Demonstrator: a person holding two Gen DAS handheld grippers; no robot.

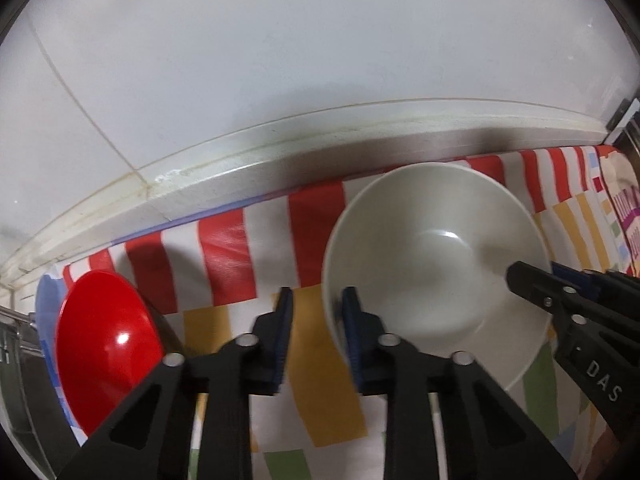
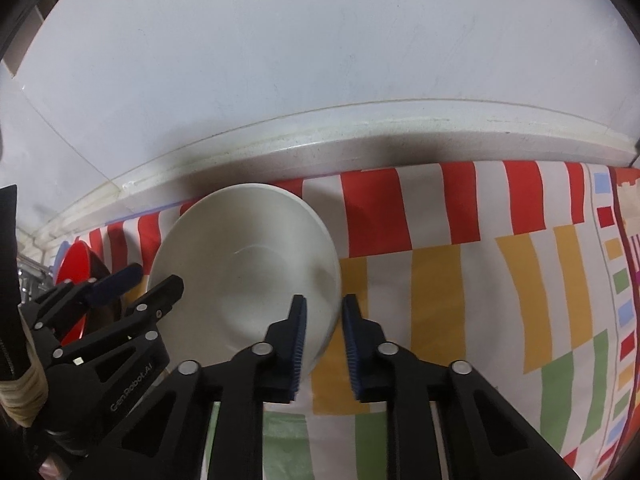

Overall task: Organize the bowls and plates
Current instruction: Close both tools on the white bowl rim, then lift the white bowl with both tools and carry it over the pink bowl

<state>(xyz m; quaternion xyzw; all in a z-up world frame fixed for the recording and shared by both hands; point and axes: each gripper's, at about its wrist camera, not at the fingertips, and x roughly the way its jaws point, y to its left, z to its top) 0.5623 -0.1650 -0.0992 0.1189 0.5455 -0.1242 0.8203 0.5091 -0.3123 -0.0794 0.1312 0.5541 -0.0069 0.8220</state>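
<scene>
A white bowl sits on a striped cloth, with a gripper at each side. My left gripper straddles the bowl's left rim with narrow jaws. Its inner finger is over the bowl's inside, and cloth shows between the outer pad and the rim. My right gripper has closed on the opposite rim, one pad inside and one against the outside. A red bowl lies further left on a pale blue plate.
The striped cloth runs back to a white ledge under a tiled wall. A metal rack stands at the far left. A person's sleeve shows behind the left gripper.
</scene>
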